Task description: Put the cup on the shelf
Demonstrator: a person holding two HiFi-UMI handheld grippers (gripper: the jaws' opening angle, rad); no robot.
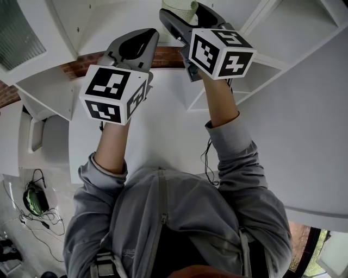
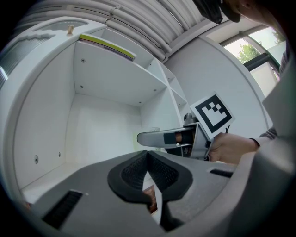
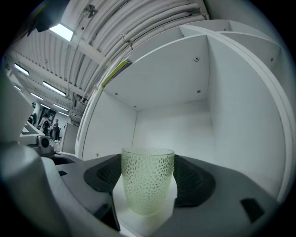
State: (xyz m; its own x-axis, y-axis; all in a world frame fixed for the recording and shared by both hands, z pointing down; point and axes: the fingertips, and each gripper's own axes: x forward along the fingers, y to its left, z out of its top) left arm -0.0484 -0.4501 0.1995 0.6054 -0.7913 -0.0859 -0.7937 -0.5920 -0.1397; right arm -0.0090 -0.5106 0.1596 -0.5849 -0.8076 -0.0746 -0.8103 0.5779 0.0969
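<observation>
A pale green dimpled glass cup [image 3: 148,185] stands upright between the jaws of my right gripper [image 3: 148,173], which is shut on the cup's sides. A white surface shows just under the cup's base, and an open white shelf compartment [image 3: 175,125] lies straight behind it. In the head view the right gripper [image 1: 185,13] is raised at the top, with the cup's [image 1: 179,5] bottom edge showing between its jaws. My left gripper [image 1: 135,43] hovers lower and to the left, shut on nothing. In its own view the left gripper [image 2: 149,157] faces another white compartment [image 2: 106,125].
The white shelf unit [image 1: 261,70] fills the area ahead, with dividers and several compartments. A yellow-green book [image 2: 108,46] lies on top of it. A brick wall strip [image 1: 81,66] shows behind. Headphones and cables [image 1: 32,201] lie on the floor at lower left.
</observation>
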